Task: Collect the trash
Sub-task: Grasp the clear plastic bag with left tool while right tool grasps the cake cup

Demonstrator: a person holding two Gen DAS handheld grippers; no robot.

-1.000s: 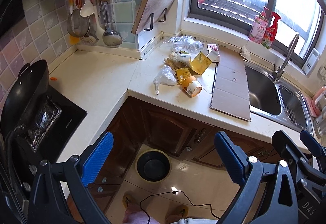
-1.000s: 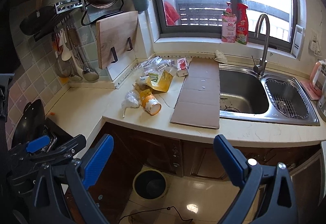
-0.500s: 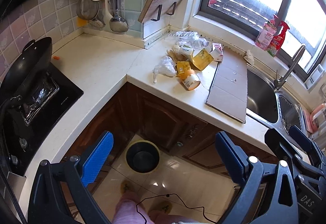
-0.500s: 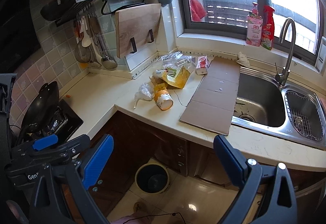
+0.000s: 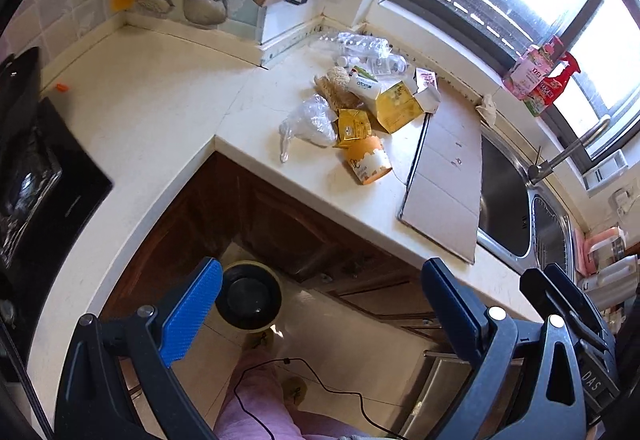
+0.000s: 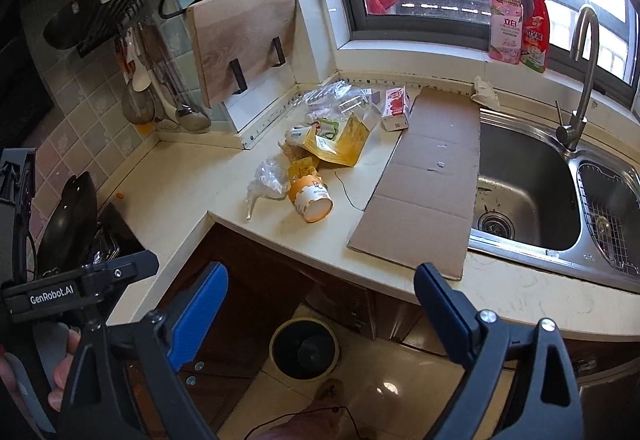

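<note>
A wooden cutting board (image 6: 242,40) leans on its wall rack above the table (image 6: 180,176); two detergent bottles (image 6: 518,28) stand on the windowsill beside the steel sink (image 6: 520,192).

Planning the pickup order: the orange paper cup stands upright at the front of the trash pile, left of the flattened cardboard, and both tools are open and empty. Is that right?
Not quite: the orange paper cup lies tipped on its side, open mouth toward the counter edge, as the right wrist view shows. The rest holds: it is at the front of the trash pile, left of the flattened cardboard, and the left tool and right tool are open and empty.
</note>
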